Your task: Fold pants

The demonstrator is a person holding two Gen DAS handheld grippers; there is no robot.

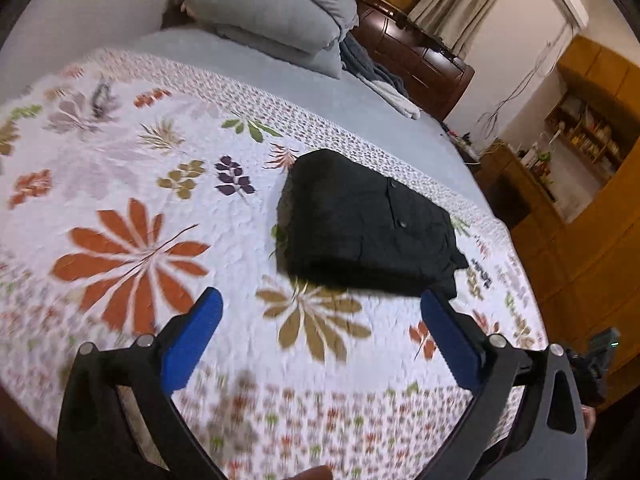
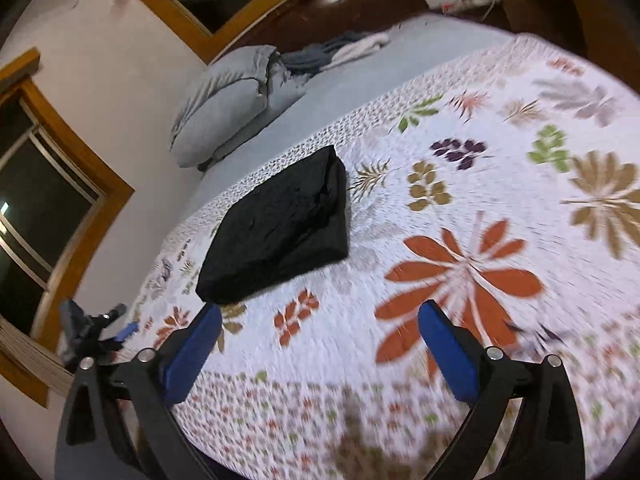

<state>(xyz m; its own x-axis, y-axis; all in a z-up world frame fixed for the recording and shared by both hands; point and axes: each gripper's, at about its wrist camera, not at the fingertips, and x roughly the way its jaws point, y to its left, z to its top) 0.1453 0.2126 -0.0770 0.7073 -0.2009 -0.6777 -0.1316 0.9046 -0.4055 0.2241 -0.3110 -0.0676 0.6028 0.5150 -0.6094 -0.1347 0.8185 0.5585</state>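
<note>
The black pants [image 1: 362, 224] lie folded into a compact rectangle on the floral bedspread [image 1: 132, 200], with two buttons showing on top. My left gripper [image 1: 320, 300] is open and empty, held above the bedspread just short of the pants' near edge. In the right wrist view the folded pants [image 2: 280, 228] lie ahead and to the left. My right gripper [image 2: 320, 312] is open and empty, apart from the pants. The other gripper [image 2: 88, 328] shows at the left edge of that view.
Grey pillows [image 1: 276, 12] and a heap of grey and white cloth [image 1: 380, 76] lie at the head of the bed. A dark wooden headboard [image 1: 420, 52] and wooden cabinets [image 1: 580, 240] stand beyond the bed. Windows [image 2: 36, 200] line the wall at the left.
</note>
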